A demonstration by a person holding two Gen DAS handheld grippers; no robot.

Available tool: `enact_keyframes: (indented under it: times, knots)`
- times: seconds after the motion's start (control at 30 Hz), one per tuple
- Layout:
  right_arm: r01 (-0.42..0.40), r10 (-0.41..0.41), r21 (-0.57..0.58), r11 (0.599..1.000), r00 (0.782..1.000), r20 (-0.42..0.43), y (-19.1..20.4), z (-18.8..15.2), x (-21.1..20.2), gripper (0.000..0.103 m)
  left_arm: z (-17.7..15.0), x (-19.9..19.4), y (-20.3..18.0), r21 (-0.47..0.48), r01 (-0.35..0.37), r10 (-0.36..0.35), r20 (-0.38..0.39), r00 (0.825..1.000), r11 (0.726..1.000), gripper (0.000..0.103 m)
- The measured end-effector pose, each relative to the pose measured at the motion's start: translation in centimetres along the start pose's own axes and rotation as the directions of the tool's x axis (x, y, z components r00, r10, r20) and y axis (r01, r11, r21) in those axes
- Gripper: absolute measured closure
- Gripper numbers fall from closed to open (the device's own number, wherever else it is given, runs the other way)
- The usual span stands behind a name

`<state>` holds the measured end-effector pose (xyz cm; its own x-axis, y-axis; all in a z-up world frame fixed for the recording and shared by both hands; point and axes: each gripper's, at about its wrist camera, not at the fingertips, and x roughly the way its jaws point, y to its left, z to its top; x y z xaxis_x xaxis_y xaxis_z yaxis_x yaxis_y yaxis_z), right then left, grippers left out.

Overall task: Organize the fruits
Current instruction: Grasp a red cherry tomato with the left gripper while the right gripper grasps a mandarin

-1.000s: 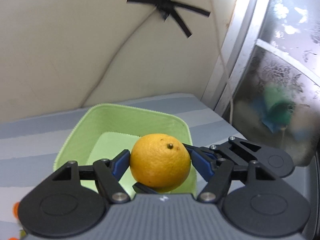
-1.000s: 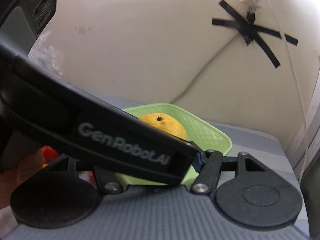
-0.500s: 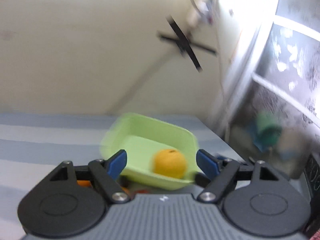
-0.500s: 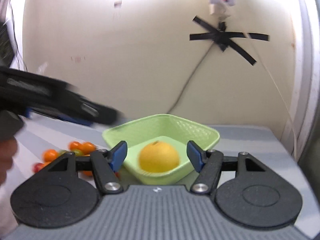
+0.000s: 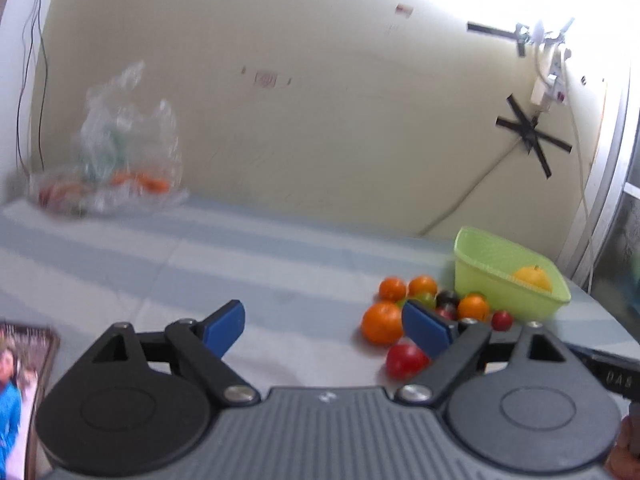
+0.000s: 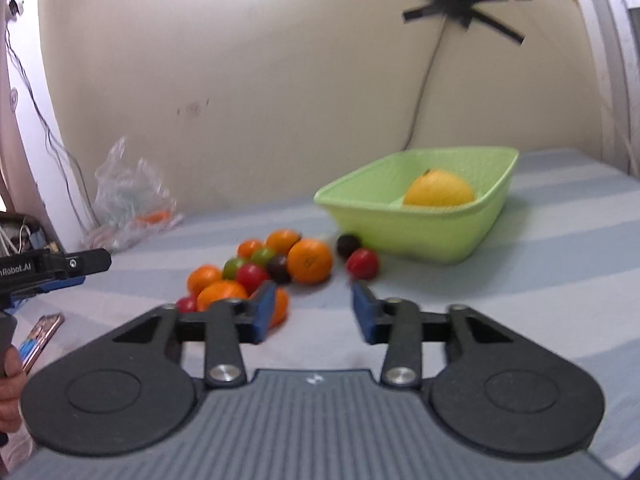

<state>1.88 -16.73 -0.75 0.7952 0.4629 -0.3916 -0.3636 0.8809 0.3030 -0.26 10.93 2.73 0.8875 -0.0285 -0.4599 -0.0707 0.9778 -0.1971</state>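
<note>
A green basket [image 5: 516,304] [image 6: 420,228] stands on the striped cloth with one large yellow-orange fruit [image 5: 534,278] [image 6: 438,190] inside. Beside it lies a pile of small fruits, oranges [image 5: 382,322] [image 6: 310,260], red [image 5: 404,360] [image 6: 362,264], green and dark ones. My left gripper [image 5: 322,320] is to the left of the pile; its jaws are opening, with nothing between them. My right gripper [image 6: 314,304] sits just in front of the pile; its jaws are closing, with only cloth between them.
A crumpled clear plastic bag [image 5: 116,152] [image 6: 128,200] with produce lies by the back wall at left. A printed picture [image 5: 20,380] rests at the near left edge. The left tool's black body [image 6: 52,266] and a hand [image 6: 10,392] show at the left edge of the right wrist view. A window frame borders the right.
The left gripper let go of the large orange, which now lies in the basket, then swung left and away with its jaws wider. The right gripper's jaws have narrowed and it faces the pile.
</note>
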Motion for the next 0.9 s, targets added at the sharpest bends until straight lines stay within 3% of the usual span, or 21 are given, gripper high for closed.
enact_keyframes:
  times: [0.23, 0.33, 0.47, 0.63, 0.73, 0.9]
  knots:
    - [-0.036, 0.035, -0.021, 0.999, 0.999, -0.042, 1.7, 0.3, 1.1, 0.062, -1.0, 1.3, 0.7, -0.039, 0.148, -0.151, -0.096, 0.984, 0.988, 0.024]
    - [-0.044, 0.042, -0.037, 0.998, 0.997, -0.061, 2.4, 0.2, 1.8, 0.062, -1.1, 1.8, 0.2, -0.01, 0.179, -0.179, -0.107, 0.978, 0.984, 0.026]
    - [-0.059, 0.049, -0.148, 0.987, 0.996, -0.07, 4.2, 0.0, 2.1, 0.062, -1.2, 2.4, -0.3, 0.008, 0.22, -0.217, -0.137, 0.966, 0.975, 0.029]
    - [-0.063, 0.035, -0.366, 0.928, 0.996, -0.081, 6.9, -0.4, 2.9, 0.062, -0.7, 3.7, 0.8, -0.107, 0.3, -0.316, -0.184, 0.931, 0.948, 0.032]
    - [-0.074, 0.032, -0.44, 0.895, 0.994, -0.103, 7.8, -0.6, 4.1, 0.061, -0.3, 4.3, 1.3, -0.168, 0.337, -0.367, -0.197, 0.909, 0.926, 0.032]
    - [-0.07, 0.008, -0.526, 0.847, 0.993, -0.12, 8.6, -0.8, 6.3, 0.06, 0.1, 4.8, 1.8, -0.216, 0.347, -0.389, -0.2, 0.899, 0.913, 0.032]
